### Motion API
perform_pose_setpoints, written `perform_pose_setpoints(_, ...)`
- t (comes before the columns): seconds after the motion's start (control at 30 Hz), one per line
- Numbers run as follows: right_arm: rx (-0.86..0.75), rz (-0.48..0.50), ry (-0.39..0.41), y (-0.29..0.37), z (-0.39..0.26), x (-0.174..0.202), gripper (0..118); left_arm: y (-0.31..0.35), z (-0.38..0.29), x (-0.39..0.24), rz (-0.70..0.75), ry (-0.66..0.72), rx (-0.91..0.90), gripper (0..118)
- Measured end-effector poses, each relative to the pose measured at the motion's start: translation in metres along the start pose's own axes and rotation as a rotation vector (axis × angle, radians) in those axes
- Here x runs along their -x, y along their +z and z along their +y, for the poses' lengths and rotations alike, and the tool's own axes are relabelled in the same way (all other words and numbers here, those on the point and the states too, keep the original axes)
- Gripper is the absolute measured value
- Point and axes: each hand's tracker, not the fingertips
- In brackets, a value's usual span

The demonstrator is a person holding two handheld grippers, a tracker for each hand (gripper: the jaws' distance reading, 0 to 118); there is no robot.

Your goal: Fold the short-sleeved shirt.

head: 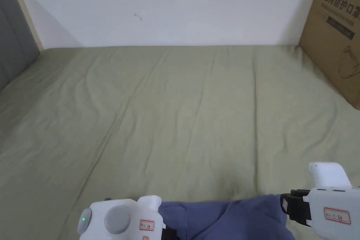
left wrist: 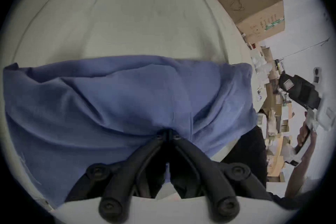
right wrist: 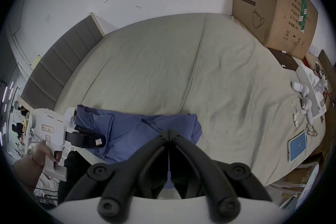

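I have the left gripper (left wrist: 169,134) clamped on the blue shirt (left wrist: 127,100). My right gripper (right wrist: 168,134) pinches its other edge, jaws closed, at the near side of the bed (head: 175,110).

Olive bedsheet (head: 168,110) spread wide; on it, cardboard box (right wrist: 272,9) at far right corner, phone (right wrist: 298,145) near right edge, small white items (right wrist: 301,100), possibly earbuds, between them.

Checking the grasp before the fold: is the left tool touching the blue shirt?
Touching. In the left gripper view the left tool has its jaws closed together on a pinch of the blue shirt, and the cloth puckers toward the tips.
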Motion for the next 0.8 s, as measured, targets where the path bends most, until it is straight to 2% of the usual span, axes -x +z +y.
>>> perform_pose_setpoints(0.17, -0.006, 0.010, 0.003, 0.002, 0.003, -0.001, 0, 0.044, -0.003, 0.033, -0.287, 0.104, -0.091, 5)
perform_pose_setpoints(0.2, -0.009, 0.007, 0.003, 0.003, 0.004, -0.001, 0, 0.057, -0.005, 0.046, -0.326, 0.143, -0.131, 9)
perform_pose_setpoints(0.23, -0.010, 0.006, 0.002, 0.003, 0.004, -0.001, 0, 0.072, -0.008, 0.063, -0.344, 0.184, -0.166, 24)
perform_pose_setpoints(0.27, -0.010, 0.007, 0.000, 0.003, 0.005, -0.002, 0, 0.081, -0.008, 0.084, -0.368, 0.217, -0.197, 58)
perform_pose_setpoints(0.3, -0.009, 0.010, 0.000, 0.003, 0.006, 0.000, 0, 0.093, -0.010, 0.103, -0.389, 0.257, -0.224, 80)
perform_pose_setpoints(0.33, -0.007, 0.010, -0.001, 0.003, 0.006, 0.000, 0, 0.104, -0.013, 0.123, -0.390, 0.293, -0.250, 91)
perform_pose_setpoints(0.37, -0.003, 0.007, 0.001, 0.002, 0.007, 0.001, 0, 0.112, -0.016, 0.138, -0.381, 0.310, -0.262, 91)
perform_pose_setpoints(0.4, 0.001, 0.003, 0.006, 0.002, 0.007, 0.002, 0, 0.117, -0.018, 0.150, -0.372, 0.310, -0.267, 113)
perform_pose_setpoints(0.43, 0.003, 0.000, 0.011, 0.001, 0.008, 0.001, 0, 0.122, -0.020, 0.165, -0.374, 0.319, -0.278, 118)
perform_pose_setpoints(0.53, 0.003, -0.007, 0.002, 0.002, 0.011, 0.000, 0, 0.124, -0.025, 0.195, -0.422, 0.422, -0.295, 118)
perform_pose_setpoints(0.67, 0.010, -0.021, -0.005, 0.003, 0.014, 0.000, 0, 0.088, -0.027, 0.216, -0.511, 0.461, -0.199, 118)
perform_pose_setpoints(0.7, 0.013, -0.029, 0.005, 0.003, 0.015, 0.002, 0, 0.072, -0.028, 0.215, -0.557, 0.477, -0.171, 118)
perform_pose_setpoints(0.8, 0.023, -0.039, 0.016, 0.003, 0.015, 0.004, 0, 0.046, -0.021, 0.197, -0.778, 0.402, -0.185, 118)
